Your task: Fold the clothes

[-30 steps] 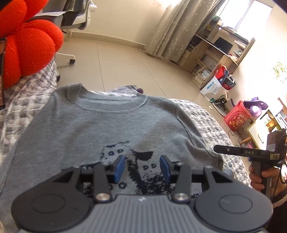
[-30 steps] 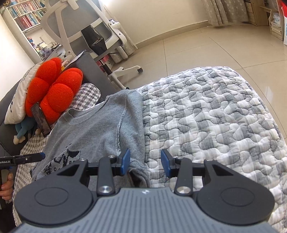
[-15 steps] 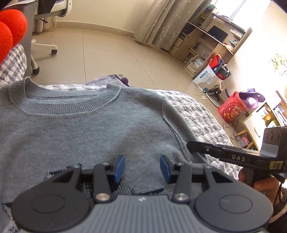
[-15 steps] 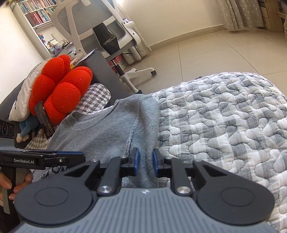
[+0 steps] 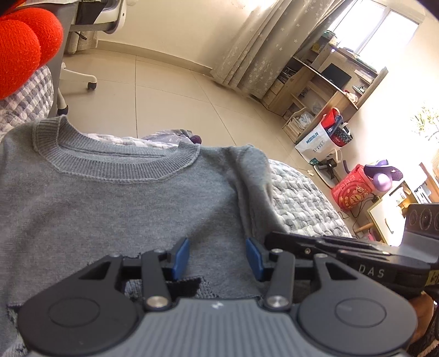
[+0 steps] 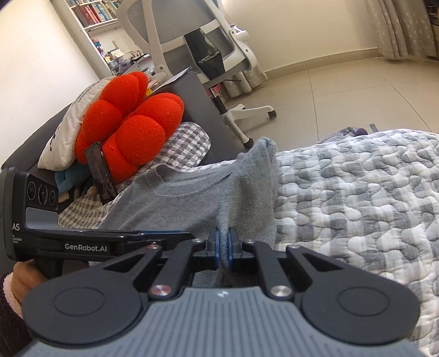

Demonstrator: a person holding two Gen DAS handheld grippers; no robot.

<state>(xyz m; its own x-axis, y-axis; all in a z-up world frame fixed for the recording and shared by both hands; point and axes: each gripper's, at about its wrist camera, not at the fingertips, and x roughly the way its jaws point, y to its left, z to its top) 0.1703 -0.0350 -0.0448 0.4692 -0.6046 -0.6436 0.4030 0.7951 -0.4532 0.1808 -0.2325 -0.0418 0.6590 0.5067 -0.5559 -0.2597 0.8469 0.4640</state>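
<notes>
Pinching grey sweater (image 6: 192, 203), right gripper (image 6: 223, 247)

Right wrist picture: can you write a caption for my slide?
Right hand-held gripper pinches a fold of the grey sweater on the quilted bedspread.

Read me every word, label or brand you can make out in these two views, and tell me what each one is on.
"GenRobot.AI": side of the black left gripper.
"AS", start cut off: same gripper's body, at the frame edge.
"DAS": side of the black right gripper.
White shopping bag by the wooden desk: blue print, too small to read.
Red box: design unreadable.
Book spines on the shelf: too small.
</notes>
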